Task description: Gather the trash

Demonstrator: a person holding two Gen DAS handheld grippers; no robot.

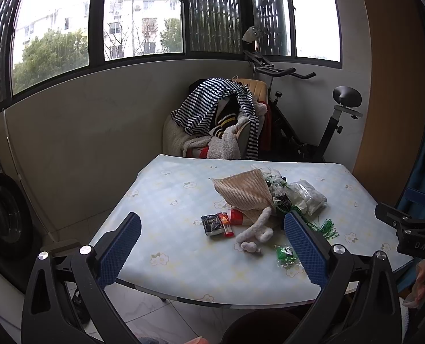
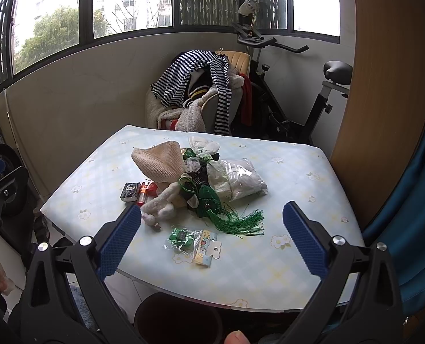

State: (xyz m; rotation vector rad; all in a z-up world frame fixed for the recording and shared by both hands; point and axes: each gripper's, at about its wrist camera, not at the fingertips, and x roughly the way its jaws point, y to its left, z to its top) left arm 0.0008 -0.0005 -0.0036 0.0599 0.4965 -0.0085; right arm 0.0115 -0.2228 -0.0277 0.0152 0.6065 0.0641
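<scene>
Hovering above the near edge of the table (image 1: 166, 189), the left gripper (image 1: 212, 246) has its blue ribbed fingers (image 1: 120, 249) spread wide with nothing between them. The right gripper (image 2: 212, 238) hangs likewise over the table's near edge, fingers (image 2: 304, 238) wide apart and empty. In the left wrist view the right gripper's black body shows at the right edge, with the white letters "DAS" on it.

The trash lies in a loose heap on the flower-patterned tablecloth. A small dark sachet (image 1: 211, 225) carries white lettering that looks like "Edco", though it is too small to be certain. Just beside it lies a red lighter (image 1: 224, 223), and next to that a red-and-white packet (image 1: 239, 217) partly under a beige mesh cloth (image 1: 242, 190). A white fluffy toy (image 2: 162, 205) lies against the heap, near a green tassel (image 2: 241, 220) and green ribbon.

Two clear plastic containers show. A clear bag (image 2: 242, 182) at the far right of the heap holds white folded material. Nearer the edge, a small clear packet (image 2: 192, 242) holds green pieces and a yellow card with coloured print too small to read.

Below the table edge stands a dark round bin (image 2: 178, 315); what it holds cannot be seen.
</scene>
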